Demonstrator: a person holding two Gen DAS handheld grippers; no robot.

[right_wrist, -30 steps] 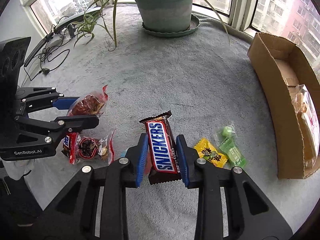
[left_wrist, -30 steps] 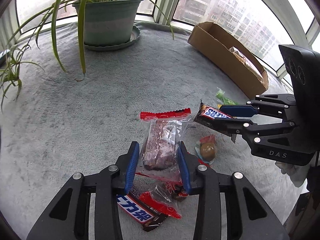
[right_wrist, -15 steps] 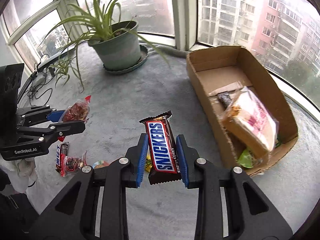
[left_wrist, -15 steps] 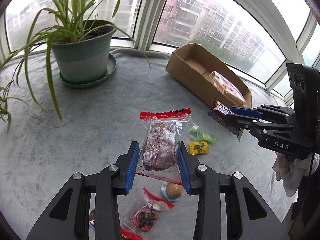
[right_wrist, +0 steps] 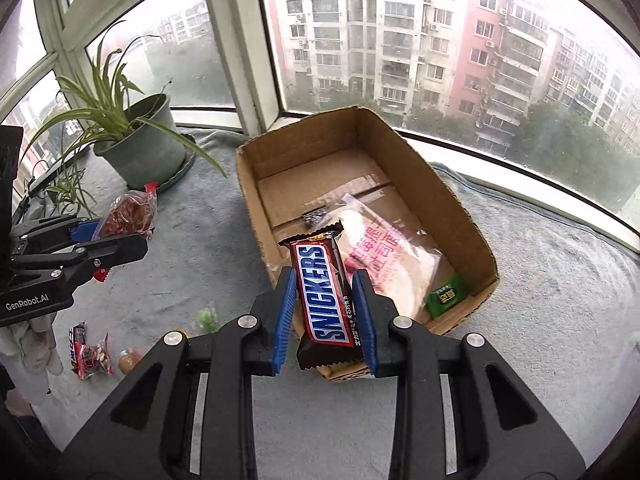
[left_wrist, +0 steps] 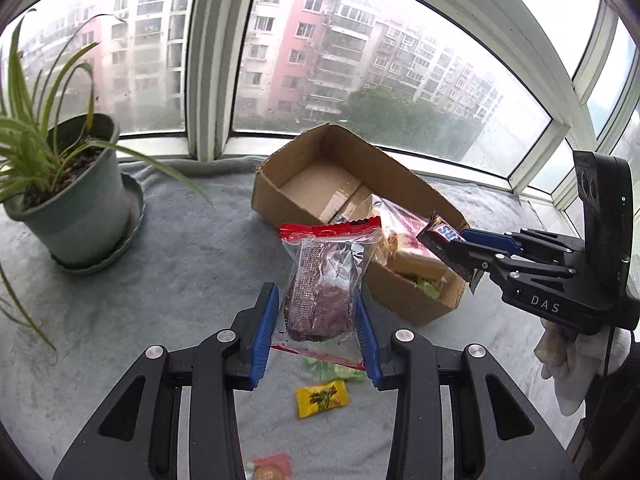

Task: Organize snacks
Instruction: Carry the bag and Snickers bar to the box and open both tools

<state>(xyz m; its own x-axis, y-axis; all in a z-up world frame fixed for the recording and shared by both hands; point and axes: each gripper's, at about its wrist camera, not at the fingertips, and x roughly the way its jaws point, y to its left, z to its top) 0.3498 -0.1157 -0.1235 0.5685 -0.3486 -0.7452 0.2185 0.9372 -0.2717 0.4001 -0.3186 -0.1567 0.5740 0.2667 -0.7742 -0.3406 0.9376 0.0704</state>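
My left gripper (left_wrist: 316, 328) is shut on a clear snack bag with a red top (left_wrist: 324, 280), held in the air short of the cardboard box (left_wrist: 320, 152). My right gripper (right_wrist: 324, 320) is shut on a Snickers bar (right_wrist: 326, 296) and holds it over the near wall of the box (right_wrist: 460, 196). The box holds a pink-and-white bread pack (right_wrist: 384, 264), a green packet (right_wrist: 446, 296) and a small dark wrapper (right_wrist: 316, 216). In the left wrist view the right gripper (left_wrist: 452, 252) with the bar (left_wrist: 442, 236) is above the box's near corner.
A potted spider plant (left_wrist: 76, 200) stands at the back left. Loose snacks lie on the grey cloth: a yellow packet (left_wrist: 322, 398), green candies (right_wrist: 206, 316), a red packet (right_wrist: 94, 356) and a round sweet (right_wrist: 128, 362). Windows close off the back.
Both grippers have risen and moved toward the box with their snacks. The Snickers bar now hangs over the box's near wall; the loose snacks have dropped behind.
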